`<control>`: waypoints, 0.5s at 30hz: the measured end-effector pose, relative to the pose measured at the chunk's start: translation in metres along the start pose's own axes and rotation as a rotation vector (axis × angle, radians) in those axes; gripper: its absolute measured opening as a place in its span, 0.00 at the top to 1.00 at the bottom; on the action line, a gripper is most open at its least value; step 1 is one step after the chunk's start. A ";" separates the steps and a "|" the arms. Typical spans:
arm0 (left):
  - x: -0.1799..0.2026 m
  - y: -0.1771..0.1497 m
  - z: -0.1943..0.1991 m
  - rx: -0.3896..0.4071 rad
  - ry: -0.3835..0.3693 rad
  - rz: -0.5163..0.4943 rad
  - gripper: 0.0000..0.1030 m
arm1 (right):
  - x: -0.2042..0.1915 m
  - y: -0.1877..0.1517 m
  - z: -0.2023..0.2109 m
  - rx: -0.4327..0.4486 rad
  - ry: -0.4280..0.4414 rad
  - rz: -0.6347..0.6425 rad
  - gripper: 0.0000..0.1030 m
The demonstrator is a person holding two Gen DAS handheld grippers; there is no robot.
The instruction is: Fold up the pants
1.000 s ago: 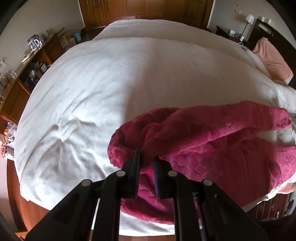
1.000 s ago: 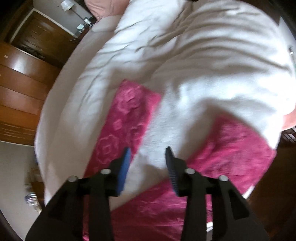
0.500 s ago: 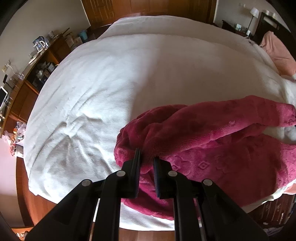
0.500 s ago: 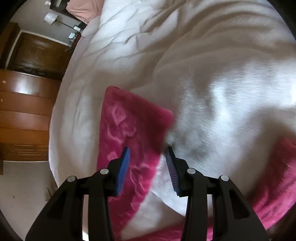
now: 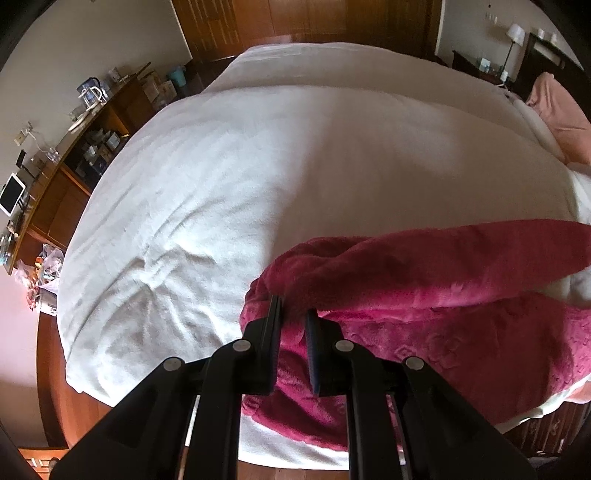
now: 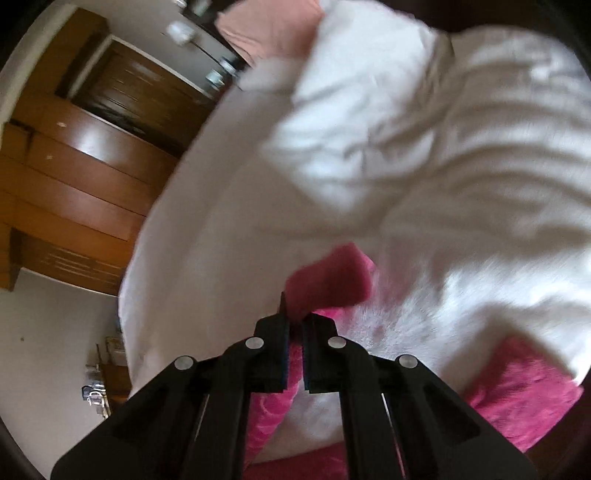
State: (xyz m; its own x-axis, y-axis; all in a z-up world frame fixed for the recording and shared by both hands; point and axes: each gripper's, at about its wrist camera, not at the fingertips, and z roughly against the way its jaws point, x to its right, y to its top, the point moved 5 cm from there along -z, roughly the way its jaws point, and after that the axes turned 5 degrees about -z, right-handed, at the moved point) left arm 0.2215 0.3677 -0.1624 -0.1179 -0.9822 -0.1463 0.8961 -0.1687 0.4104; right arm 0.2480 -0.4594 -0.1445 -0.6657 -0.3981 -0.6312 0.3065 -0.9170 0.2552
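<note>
White bed [image 5: 295, 177], left tool [image 5: 293, 325] clamped on magenta pants [image 5: 443, 295], right tool [image 6: 294, 325] gripping their hem

Left wrist view: looking forward along its jaws, close over the pants [image 5: 424, 295], facing across the bed [image 5: 277, 166] toward the wardrobe [image 5: 295, 18].
Right wrist view: sitting low over the bed [image 6: 461, 166], tilted, blurred.
Shared: both are showing pants [image 6: 328, 284] and bed.
</note>
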 end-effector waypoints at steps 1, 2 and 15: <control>0.000 -0.003 0.002 -0.001 0.004 -0.002 0.89 | 0.004 0.001 0.013 0.009 0.005 0.000 0.96; -0.001 -0.008 0.005 -0.004 0.010 -0.004 0.89 | 0.010 0.002 0.024 0.016 0.008 -0.004 0.96; -0.010 -0.124 0.014 -0.130 -0.027 0.189 0.89 | 0.189 -0.077 0.085 -0.067 -0.139 -0.145 0.95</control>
State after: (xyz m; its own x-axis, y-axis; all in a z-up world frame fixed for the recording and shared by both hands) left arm 0.1058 0.3975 -0.1990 0.0470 -0.9975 -0.0527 0.9507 0.0285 0.3087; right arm 0.0408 -0.4665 -0.2211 -0.7920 -0.2660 -0.5495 0.2424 -0.9631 0.1168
